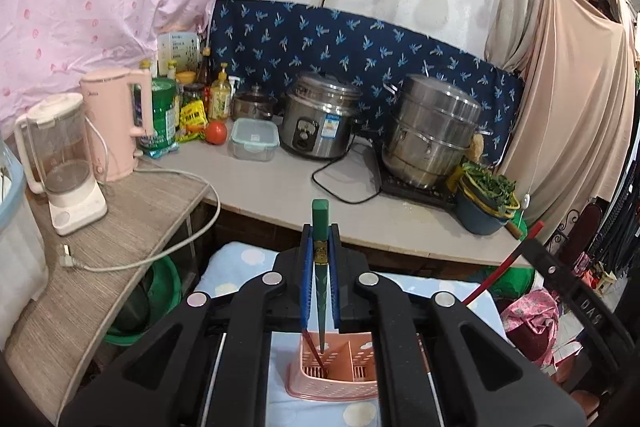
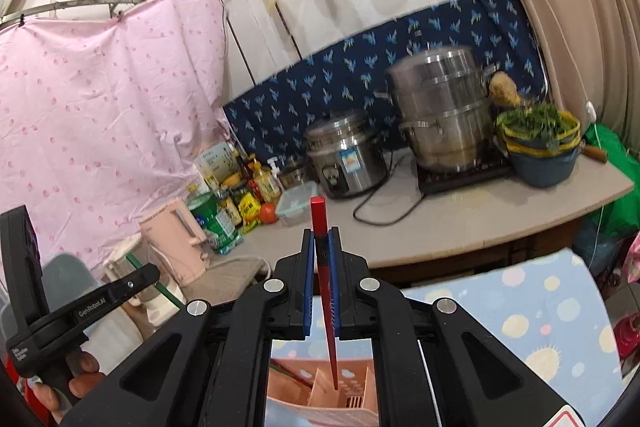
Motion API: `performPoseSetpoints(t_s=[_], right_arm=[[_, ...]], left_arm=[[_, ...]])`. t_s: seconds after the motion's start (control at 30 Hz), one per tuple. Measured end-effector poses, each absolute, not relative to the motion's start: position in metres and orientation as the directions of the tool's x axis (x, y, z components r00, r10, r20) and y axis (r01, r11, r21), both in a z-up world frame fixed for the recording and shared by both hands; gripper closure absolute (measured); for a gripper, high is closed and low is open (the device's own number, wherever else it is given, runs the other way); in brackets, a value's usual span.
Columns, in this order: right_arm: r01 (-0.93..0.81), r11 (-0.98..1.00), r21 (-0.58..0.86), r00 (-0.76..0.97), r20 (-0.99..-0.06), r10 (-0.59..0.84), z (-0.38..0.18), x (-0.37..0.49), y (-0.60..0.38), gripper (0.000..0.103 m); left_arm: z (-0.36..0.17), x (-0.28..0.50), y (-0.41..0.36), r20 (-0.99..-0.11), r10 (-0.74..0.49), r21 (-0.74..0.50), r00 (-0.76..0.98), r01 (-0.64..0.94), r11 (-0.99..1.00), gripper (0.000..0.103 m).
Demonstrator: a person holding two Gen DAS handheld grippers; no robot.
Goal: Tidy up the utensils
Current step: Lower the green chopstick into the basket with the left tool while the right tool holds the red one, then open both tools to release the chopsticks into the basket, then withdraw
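The left tool (image 1: pixel 320 255) is clenched on a green chopstick (image 1: pixel 320 223), whose tip hangs over the left compartment of the pink utensil holder (image 1: pixel 336 383) on the dotted cloth (image 1: pixel 240 267); a red chopstick (image 1: pixel 316 355) already leans there. The right tool (image 2: pixel 322 259) grips a red chopstick (image 2: pixel 319 215), its tip over the same holder (image 2: pixel 340 387). Judging from this, each stick should go straight down, tip first, clear of the divider, and be released only once well inside.
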State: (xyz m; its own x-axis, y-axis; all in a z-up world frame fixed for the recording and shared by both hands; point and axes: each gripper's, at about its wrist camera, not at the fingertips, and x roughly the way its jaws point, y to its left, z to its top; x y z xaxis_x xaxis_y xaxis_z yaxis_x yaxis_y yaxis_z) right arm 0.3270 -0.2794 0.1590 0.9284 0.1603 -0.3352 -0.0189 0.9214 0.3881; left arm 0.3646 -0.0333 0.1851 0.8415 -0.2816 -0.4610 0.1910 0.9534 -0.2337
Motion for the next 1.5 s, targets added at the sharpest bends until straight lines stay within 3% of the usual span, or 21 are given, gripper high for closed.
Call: performPoseSetpoints(t_s=[0.37,0.47,0.53,0.6,0.9,1.0,1.5], right_arm=[[0.017,0.938,0.347,0.877,-0.455,0.153,0.105,0.338,-0.272,0.095],[0.03,0.938,0.346,0.882,-0.451,0.138,0.104,0.331,-0.274,0.085],[0.037,0.936,0.351,0.886,-0.444,0.132,0.104,0.326,-0.276,0.077],[0.035,0.934,0.355,0.888,-0.441,0.134,0.106,0.319,-0.277,0.075],[0.015,0.938,0.346,0.88,-0.451,0.152,0.11,0.277,-0.272,0.066],[0.012,0.939,0.343,0.873,-0.462,0.158,0.107,0.258,-0.269,0.063],[0.021,0.965,0.262,0.83,-0.543,0.129,0.078,0.165,-0.246,0.063]], left_arm=[[0.14,0.372,-0.042,-0.538,-0.259,-0.198,0.803,0.178,0.964,0.095],[0.137,0.366,-0.045,-0.535,-0.242,-0.173,0.81,0.175,0.969,0.094],[0.136,0.362,-0.045,-0.534,-0.236,-0.17,0.812,0.171,0.971,0.076],[0.136,0.357,-0.045,-0.53,-0.226,-0.164,0.817,0.163,0.973,0.068],[0.131,0.331,-0.046,-0.564,-0.208,-0.141,0.799,0.155,0.978,0.065],[0.127,0.319,-0.044,-0.574,-0.199,-0.133,0.795,0.15,0.98,0.055],[0.096,0.238,-0.033,-0.626,-0.182,-0.095,0.758,0.158,0.983,0.055]])
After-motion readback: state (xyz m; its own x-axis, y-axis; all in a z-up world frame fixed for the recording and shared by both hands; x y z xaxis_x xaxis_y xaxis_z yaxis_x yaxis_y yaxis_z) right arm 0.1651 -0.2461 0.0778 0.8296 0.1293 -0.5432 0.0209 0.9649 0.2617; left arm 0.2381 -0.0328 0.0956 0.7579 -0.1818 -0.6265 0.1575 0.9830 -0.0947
